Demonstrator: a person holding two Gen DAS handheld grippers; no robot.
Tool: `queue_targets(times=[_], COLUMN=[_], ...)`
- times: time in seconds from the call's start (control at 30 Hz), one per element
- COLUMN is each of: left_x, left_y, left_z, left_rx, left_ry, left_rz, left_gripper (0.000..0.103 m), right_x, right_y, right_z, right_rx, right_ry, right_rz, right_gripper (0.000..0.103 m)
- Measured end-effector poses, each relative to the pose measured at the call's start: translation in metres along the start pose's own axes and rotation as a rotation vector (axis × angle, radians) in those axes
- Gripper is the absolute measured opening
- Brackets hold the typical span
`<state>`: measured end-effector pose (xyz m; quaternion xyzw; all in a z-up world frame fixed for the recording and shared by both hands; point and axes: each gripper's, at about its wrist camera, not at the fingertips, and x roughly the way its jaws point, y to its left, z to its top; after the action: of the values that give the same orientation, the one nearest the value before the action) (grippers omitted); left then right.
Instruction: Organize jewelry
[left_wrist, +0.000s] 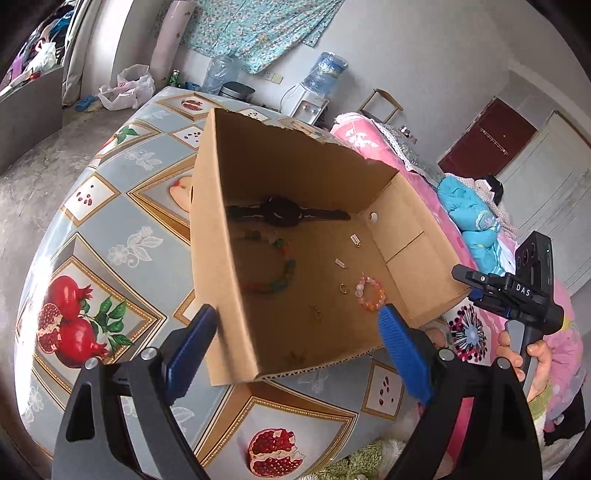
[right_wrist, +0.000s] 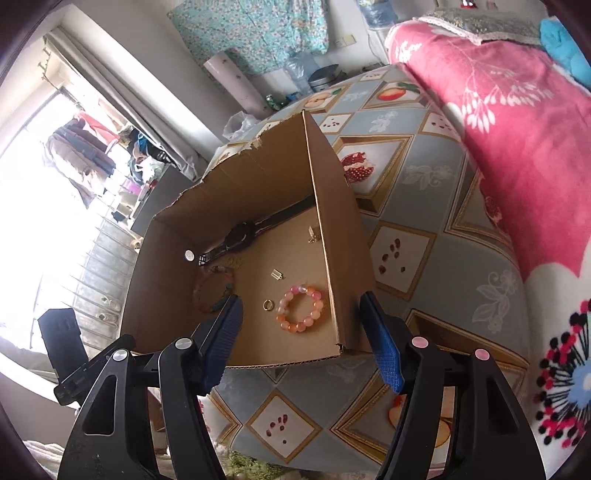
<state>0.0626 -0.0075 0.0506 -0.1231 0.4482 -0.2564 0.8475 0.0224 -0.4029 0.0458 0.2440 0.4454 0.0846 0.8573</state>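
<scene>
- Jewelry is lying loose on the floor of an open cardboard box (left_wrist: 295, 177) in the middle of both frames, the box sitting on a table (left_wrist: 122, 229) covered with a pomegranate-print cloth.
- Left gripper (left_wrist: 295, 347) is reaching in from the bottom of the left wrist frame with its blue fingers (left_wrist: 400, 350) spread wide, straddling the box's near corner: one finger is showing outside the left wall, the other over the box floor. Nothing is sitting between the pads.
- Right gripper (right_wrist: 301, 334) is coming in from the bottom of the right wrist frame, its jaws parted fairly wide and gripping nothing; the left finger is hanging over the box floor, the right finger outside the box's right wall.
- A pink bead bracelet (right_wrist: 300, 308) is lying just ahead of the right gripper's opening, with a small gold ring (right_wrist: 269, 305) just beside it.
- A multicoloured bead bracelet (left_wrist: 275, 269) is lying near the left wall, and a black watch (left_wrist: 282, 212) is stretching along the far wall.
- Small metal pieces (left_wrist: 340, 263) are lying between the watch and the pink bracelet.
- The box's right wall is standing between the right finger and the bracelet.
- At the right edge of the left wrist frame, a hand (left_wrist: 532, 354) is holding the other gripper's handle, which is bearing the letters "DAS".
- A pink floral blanket (right_wrist: 517, 122) is filling the upper right.
</scene>
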Motion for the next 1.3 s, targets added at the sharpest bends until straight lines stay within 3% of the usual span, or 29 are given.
queue_targets(times=[0.07, 0.2, 0.23, 0.33, 0.53, 0.67, 0.8, 1.0, 1.3], left_x=[-0.007, -0.038, -0.047, -0.067, -0.074, -0.059, -0.034, -0.013, -0.009], left_y=[-0.005, -0.021, -0.026, -0.042, -0.073, -0.082, -0.079, -0.072, -0.079], left_z=[-0.004, -0.006, -0.008, -0.013, -0.015, -0.016, -0.019, -0.029, -0.033], left_rx=[0.041, 0.132, 0.143, 0.155, 0.175, 0.169, 0.153, 0.089, 0.111], left_ry=[-0.038, -0.201, -0.239, -0.326, -0.39, -0.338, -0.218, -0.097, -0.067], left_rz=[0.041, 0.216, 0.235, 0.264, 0.37, 0.428, 0.49, 0.479, 0.487], left_gripper=[0.088, 0.091, 0.097, 0.098, 0.098, 0.098, 0.098, 0.098, 0.098], right_x=[-0.004, -0.027, -0.034, -0.056, -0.062, -0.054, -0.041, -0.026, -0.013], right_y=[-0.001, 0.006, 0.009, 0.026, 0.061, 0.073, 0.082, 0.086, 0.096], right_z=[-0.003, -0.01, -0.013, -0.031, -0.058, -0.065, -0.069, -0.075, -0.084], right_rx=[0.0, -0.026, -0.034, -0.091, -0.201, -0.225, -0.242, -0.245, -0.297], right_ry=[-0.016, -0.116, -0.143, -0.218, -0.248, -0.258, -0.246, -0.206, -0.166], right_rz=[-0.006, -0.102, -0.119, -0.163, -0.198, -0.252, -0.324, -0.37, -0.392], right_gripper=[0.063, 0.067, 0.069, 0.079, 0.095, 0.095, 0.095, 0.095, 0.095])
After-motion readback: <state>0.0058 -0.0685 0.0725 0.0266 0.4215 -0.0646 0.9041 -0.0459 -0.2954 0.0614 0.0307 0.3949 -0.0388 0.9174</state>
